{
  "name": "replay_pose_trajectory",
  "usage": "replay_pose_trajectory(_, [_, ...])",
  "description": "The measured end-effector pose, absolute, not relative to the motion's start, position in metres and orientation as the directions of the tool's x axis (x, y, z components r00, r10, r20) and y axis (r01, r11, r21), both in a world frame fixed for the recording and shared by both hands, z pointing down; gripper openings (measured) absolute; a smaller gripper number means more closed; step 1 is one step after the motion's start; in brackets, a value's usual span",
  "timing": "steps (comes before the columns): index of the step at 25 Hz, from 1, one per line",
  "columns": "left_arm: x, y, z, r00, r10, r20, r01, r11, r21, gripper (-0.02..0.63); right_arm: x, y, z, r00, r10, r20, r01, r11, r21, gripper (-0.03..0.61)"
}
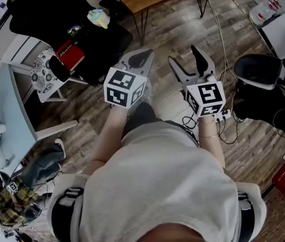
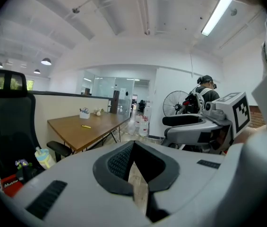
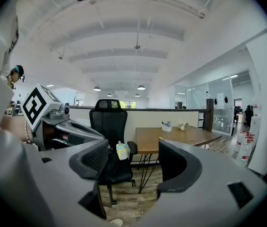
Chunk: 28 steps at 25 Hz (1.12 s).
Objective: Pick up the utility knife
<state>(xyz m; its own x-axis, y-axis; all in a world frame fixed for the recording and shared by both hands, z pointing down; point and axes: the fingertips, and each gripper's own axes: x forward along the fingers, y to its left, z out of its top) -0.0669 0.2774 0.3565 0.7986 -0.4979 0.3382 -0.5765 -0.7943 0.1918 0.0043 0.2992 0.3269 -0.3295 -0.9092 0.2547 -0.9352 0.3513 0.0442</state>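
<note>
We carry the left claw (image 2: pixel 134 148) pinched together and empty, and the right claw (image 3: pixel 135 161) spread wide on nothing. Both are well short of the brown wooden bench (image 2: pixel 72 135), where the small yellow utility knife (image 2: pixel 85 126), as we judge it, lies. From here we could snag the black mesh office chair (image 3: pixel 108 122), or misjudge so thin a target and skid it along the bench.

Head view looks steeply down, close over left tongs (image 1: pixel 138 58) and right tongs (image 1: pixel 186 59) and the floor (image 1: pixel 182 24). Each gripper view looks almost level along its own tongs across the room. Both share the desk (image 2: pixel 83 129) and office chair (image 3: pixel 109 122), farther off; each catches the other tongs alongside.
</note>
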Motion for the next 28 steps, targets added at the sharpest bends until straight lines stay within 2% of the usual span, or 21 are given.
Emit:
replay_pose_trajectory(14, [-0.054,0.102,0.343,0.83,-0.479,0.286,-0.539,-0.82,0.194,0.014,0.011,0.129,0.317,-0.302,-0.915,0.268,-0.928,0.347,0.137,0.327])
replay_pose_trajectory(19, [-0.052,0.069,0.349,0.842,-0.455,0.289,-0.518,-0.832,0.199,0.014,0.011,0.092,0.325,-0.293,-0.916,0.275,-0.932,0.337,0.13,0.327])
replay_pose_trajectory(28, [-0.049,0.044,0.358,0.817,-0.49,0.302,-0.56,-0.8,0.216,0.014,0.013,0.059,0.339,-0.355,-0.886,0.298,-0.909,0.402,0.11,0.327])
